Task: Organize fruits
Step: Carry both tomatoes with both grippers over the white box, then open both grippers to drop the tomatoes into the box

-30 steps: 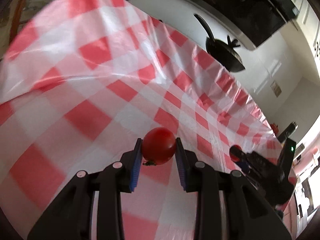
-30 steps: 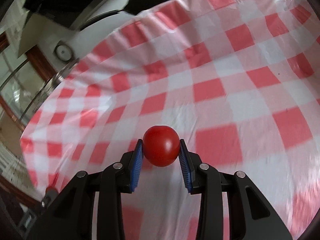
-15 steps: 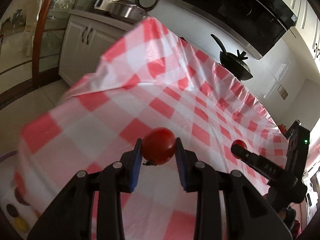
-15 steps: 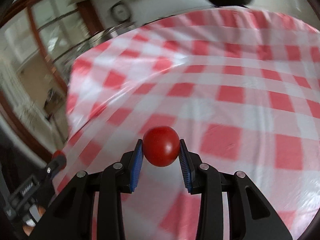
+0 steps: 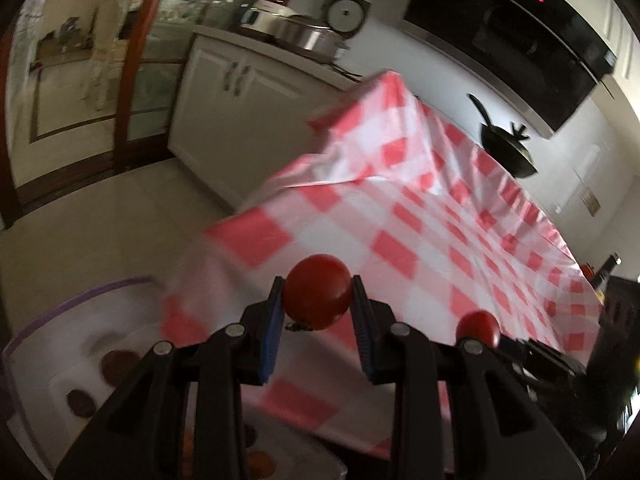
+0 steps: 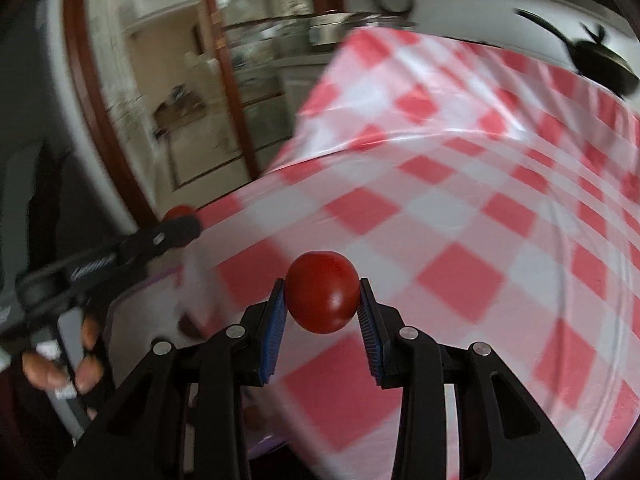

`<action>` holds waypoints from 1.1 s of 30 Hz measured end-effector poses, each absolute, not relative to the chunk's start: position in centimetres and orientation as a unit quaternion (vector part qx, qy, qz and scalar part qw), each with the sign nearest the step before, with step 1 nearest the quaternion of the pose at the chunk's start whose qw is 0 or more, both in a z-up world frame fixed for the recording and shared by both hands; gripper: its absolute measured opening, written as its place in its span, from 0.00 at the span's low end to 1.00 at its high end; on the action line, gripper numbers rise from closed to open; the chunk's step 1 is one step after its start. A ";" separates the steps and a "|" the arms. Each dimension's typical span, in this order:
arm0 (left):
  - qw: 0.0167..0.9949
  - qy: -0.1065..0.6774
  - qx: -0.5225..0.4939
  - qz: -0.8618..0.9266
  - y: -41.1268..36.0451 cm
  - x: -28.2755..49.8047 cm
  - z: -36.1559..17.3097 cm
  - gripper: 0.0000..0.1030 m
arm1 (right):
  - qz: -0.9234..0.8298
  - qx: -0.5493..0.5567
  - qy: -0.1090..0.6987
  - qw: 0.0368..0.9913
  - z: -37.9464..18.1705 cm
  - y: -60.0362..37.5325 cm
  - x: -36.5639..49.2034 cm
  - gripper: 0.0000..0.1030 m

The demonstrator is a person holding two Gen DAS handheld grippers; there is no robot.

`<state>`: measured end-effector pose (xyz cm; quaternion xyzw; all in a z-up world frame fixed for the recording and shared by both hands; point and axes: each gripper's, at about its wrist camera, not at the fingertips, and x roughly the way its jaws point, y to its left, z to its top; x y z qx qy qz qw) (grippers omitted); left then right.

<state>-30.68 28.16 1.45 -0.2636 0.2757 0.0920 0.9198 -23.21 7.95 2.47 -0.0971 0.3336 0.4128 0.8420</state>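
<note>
My left gripper (image 5: 318,300) is shut on a red tomato (image 5: 317,290), pinched between its blue pads, just past the near left edge of the checked table (image 5: 420,220). My right gripper (image 6: 322,304) is shut on a second red tomato (image 6: 322,291) over the same edge. In the left wrist view the right gripper (image 5: 480,338) shows at the right with its tomato (image 5: 478,326). In the right wrist view the left gripper (image 6: 178,228) shows at the left, held by a hand (image 6: 60,364). A white bin with a purple rim (image 5: 60,316) (image 6: 140,304) lies below, holding dark round fruits (image 5: 116,362).
A black pan (image 5: 508,152) sits at the table's far side. White cabinets (image 5: 224,92) with a steel cooker (image 5: 296,28) on top stand beyond the tiled floor. Orange fruits (image 5: 260,458) lie low in the bin, partly hidden by my fingers.
Both grippers swept left across the table with their tomatoes still pinched. The table's left edge, the floor and the white bin have come into view. The right gripper also rolled.
</note>
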 end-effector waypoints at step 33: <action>0.786 0.454 -0.304 0.289 34.0 -40.0 -13.4 0.34 | 0.548 -0.364 0.376 0.653 -11.3 20.8 -35.2 0.35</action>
